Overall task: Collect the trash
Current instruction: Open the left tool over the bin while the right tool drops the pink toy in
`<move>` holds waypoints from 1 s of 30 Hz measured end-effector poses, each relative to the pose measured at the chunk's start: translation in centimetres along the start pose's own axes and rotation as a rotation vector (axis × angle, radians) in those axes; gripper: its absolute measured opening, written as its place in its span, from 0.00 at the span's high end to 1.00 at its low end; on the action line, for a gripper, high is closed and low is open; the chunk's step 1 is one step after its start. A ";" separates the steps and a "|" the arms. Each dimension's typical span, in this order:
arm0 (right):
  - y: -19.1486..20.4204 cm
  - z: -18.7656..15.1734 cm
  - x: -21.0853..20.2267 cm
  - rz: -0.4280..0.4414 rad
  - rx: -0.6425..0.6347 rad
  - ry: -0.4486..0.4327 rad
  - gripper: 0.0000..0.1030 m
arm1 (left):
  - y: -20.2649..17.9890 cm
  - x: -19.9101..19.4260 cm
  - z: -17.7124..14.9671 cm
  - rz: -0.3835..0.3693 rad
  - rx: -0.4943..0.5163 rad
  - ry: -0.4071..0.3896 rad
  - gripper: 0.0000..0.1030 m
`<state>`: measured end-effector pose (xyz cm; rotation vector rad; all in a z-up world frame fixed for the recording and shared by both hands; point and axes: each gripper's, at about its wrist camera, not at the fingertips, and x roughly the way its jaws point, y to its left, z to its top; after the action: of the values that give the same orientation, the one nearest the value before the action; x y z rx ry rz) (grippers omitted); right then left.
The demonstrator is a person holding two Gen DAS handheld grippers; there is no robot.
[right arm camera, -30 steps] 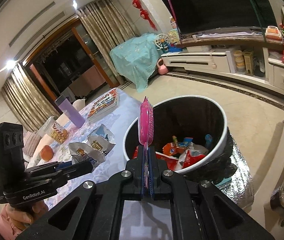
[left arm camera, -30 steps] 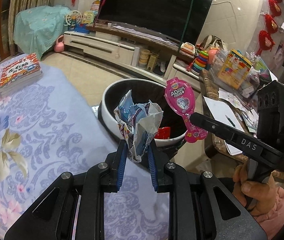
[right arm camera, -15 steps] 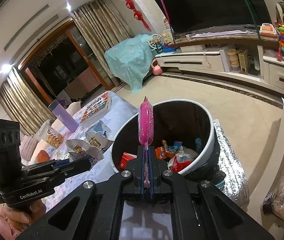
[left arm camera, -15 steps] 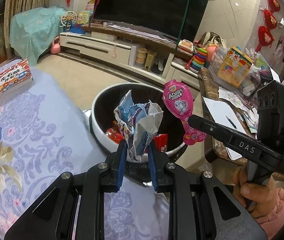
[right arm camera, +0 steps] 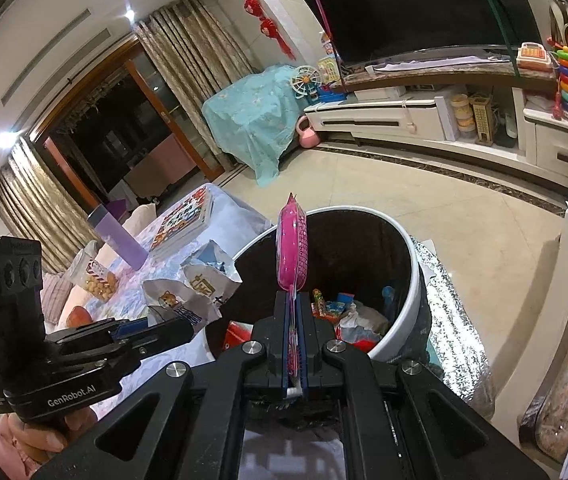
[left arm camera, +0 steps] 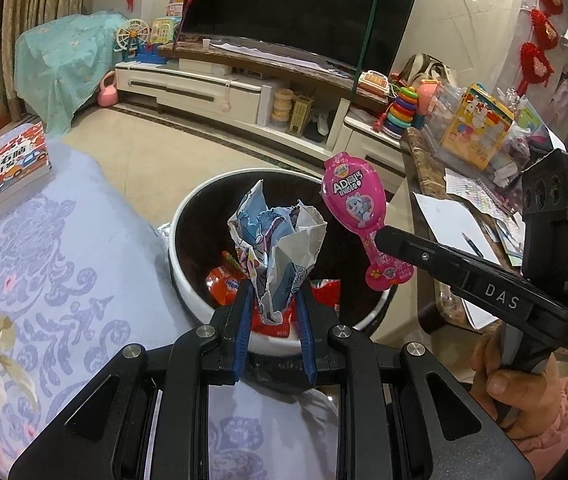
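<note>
My left gripper [left arm camera: 274,294] is shut on a crumpled blue-and-white wrapper [left arm camera: 278,252], held over the near rim of the round trash bin [left arm camera: 188,216]. My right gripper [right arm camera: 292,304] is shut on the flat end of a pink spoon-shaped candy packet [right arm camera: 292,248], also over the bin [right arm camera: 413,264]. In the left wrist view that pink packet [left arm camera: 353,204] hangs above the bin's right side, pinched by the right gripper [left arm camera: 383,240]. From the right wrist view the left gripper [right arm camera: 180,326] shows at the left with the wrapper [right arm camera: 192,292]. Red and mixed wrappers [right arm camera: 347,316] lie inside the bin.
A table under a floral cloth [left arm camera: 44,280] lies left of the bin, carrying a book [left arm camera: 10,170], a purple bottle [right arm camera: 118,236] and a snack cup [right arm camera: 98,276]. A cluttered side table [left arm camera: 463,208] stands right. A TV console [left arm camera: 244,88] lines the far wall.
Both grippers have shifted toward the bin with their loads; the bin now looks nearer and more centred under the wrapper and the pink packet. Both grips are unchanged.
</note>
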<state>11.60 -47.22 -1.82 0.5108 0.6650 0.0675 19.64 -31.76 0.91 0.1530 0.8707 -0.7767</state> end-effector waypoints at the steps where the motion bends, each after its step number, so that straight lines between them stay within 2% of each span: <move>1: -0.1 0.1 0.1 0.000 0.000 0.001 0.97 | 0.0 0.1 0.1 0.001 0.002 0.001 0.81; 24: -0.9 1.3 1.7 -0.033 0.000 0.040 0.97 | -0.4 2.8 1.8 0.017 0.012 0.031 0.81; 30: -0.8 1.3 1.9 -0.037 0.005 0.049 0.96 | -0.3 3.2 1.9 0.026 0.009 0.038 0.77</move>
<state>13.85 -48.09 -2.44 0.5030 0.7221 0.0430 21.92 -34.56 -0.12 0.1871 0.8993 -0.7558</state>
